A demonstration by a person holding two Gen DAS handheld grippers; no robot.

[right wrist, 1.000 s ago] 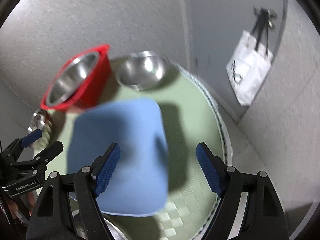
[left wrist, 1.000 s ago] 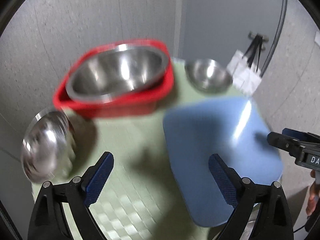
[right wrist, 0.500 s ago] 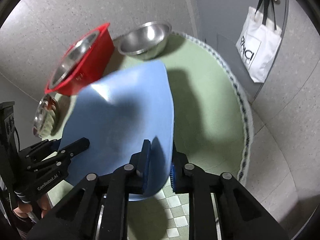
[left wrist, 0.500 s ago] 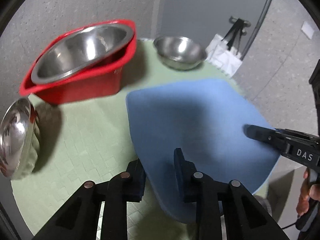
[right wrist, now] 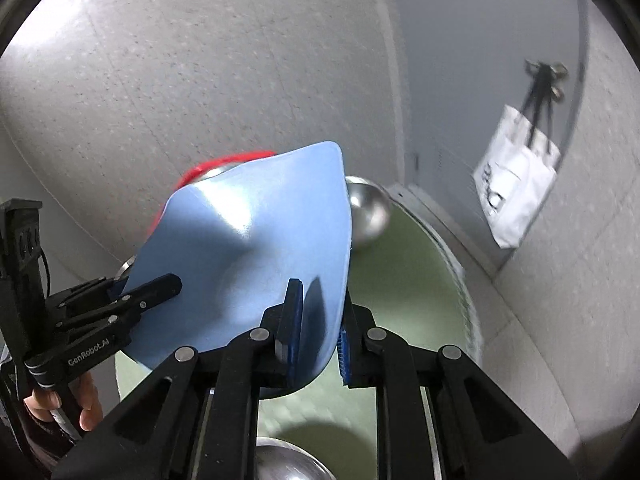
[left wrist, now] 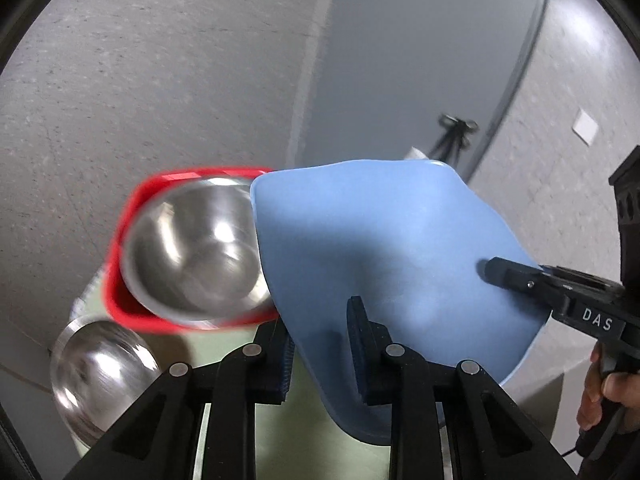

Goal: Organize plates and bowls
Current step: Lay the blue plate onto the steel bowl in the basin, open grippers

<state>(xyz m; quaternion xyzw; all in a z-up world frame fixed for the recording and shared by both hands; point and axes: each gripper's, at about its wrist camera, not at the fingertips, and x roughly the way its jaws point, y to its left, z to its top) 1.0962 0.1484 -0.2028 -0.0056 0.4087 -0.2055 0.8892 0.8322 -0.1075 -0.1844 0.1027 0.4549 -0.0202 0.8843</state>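
A blue square plate [left wrist: 384,256] is held in the air, tilted, by both grippers. My left gripper [left wrist: 320,344] is shut on its near left edge. My right gripper [right wrist: 316,336] is shut on its right edge, and also shows in the left wrist view [left wrist: 520,276]. Behind the plate a red tub [left wrist: 120,304] holds a large steel bowl [left wrist: 192,252]. A second steel bowl [left wrist: 96,376] sits at the table's left edge. A third steel bowl [right wrist: 368,212] sits at the far side, half hidden by the plate.
The round table has a green checked cloth [right wrist: 408,280]. Another steel bowl [right wrist: 288,464] lies near the front edge under my right gripper. A white tote bag [right wrist: 516,188] hangs on the wall at right. Grey walls stand close behind the table.
Both grippers went from open to shut on the blue plate and lifted it off the cloth. It now hangs tilted in front of the red tub.
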